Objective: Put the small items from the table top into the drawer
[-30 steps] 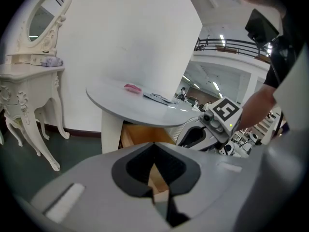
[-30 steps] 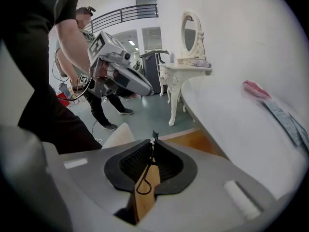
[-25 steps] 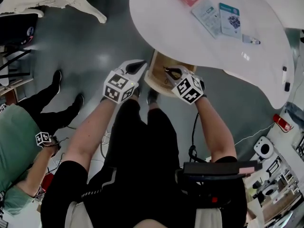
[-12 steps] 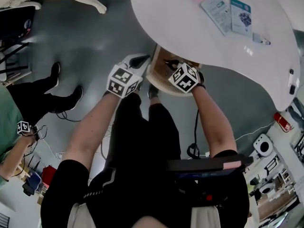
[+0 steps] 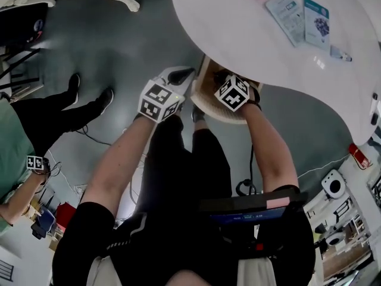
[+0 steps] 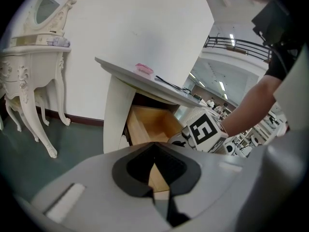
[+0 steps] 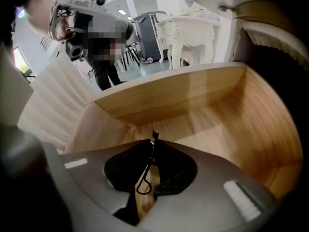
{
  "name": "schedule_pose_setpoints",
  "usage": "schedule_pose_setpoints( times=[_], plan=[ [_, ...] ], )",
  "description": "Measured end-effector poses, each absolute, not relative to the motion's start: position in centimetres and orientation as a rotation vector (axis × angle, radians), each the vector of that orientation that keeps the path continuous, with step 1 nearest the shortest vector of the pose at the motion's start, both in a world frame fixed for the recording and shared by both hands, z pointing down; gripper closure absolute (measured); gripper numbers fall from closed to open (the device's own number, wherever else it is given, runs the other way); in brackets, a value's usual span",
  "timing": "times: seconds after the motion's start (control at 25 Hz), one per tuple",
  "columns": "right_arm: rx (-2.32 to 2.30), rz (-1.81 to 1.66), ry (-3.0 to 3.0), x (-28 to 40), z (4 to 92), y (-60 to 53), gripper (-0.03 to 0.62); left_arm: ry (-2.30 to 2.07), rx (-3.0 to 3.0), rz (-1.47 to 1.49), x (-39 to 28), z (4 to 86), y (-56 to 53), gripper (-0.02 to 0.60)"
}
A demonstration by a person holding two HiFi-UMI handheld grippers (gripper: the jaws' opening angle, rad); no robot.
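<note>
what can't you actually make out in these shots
- Thin black wire piece pinched in the right tool: right gripper view. Only a loop and a tip show past the tool, so its kind is unclear.
- Print on the teal-edged packet on the table: head view, too small.
- Dark item at the table's right end: head view, cut by the frame edge.
- Drawer floor nearest the tool: right gripper view, the tool's body covers it.

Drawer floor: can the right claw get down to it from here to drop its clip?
Probably yes. The right claw, shut on a thin black wire clip, points down into the open drawer, whose wooden floor looks bare below it, with nothing in between.
</note>
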State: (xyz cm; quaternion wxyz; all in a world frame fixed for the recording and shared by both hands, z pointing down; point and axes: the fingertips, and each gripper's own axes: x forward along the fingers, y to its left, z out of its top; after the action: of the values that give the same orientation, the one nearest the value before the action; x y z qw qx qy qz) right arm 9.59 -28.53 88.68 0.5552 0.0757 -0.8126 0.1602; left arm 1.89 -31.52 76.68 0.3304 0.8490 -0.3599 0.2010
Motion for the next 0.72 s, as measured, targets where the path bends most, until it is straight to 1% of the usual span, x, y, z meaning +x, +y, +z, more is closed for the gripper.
schedule_pose_setpoints(
  times=[0.64,0.68,0.72],
  plan=[
    [0.236,0.396,-1.884,9.5,90.7,-28.7,0.554,-0.914,2.229,0.504,2.1,76.6,-31.0,0.581],
    [0.233,0.405,-1.879,9.4,90.8,-28.5,0.543,-0.913,2.230,0.504,2.1,76.6,-31.0,0.581],
    [0.230,0.410,-1.875,9.5,90.8,-28.4,0.511,-0.912,2.230,0.503,2.1,76.5,-30.9,0.581]
  ],
)
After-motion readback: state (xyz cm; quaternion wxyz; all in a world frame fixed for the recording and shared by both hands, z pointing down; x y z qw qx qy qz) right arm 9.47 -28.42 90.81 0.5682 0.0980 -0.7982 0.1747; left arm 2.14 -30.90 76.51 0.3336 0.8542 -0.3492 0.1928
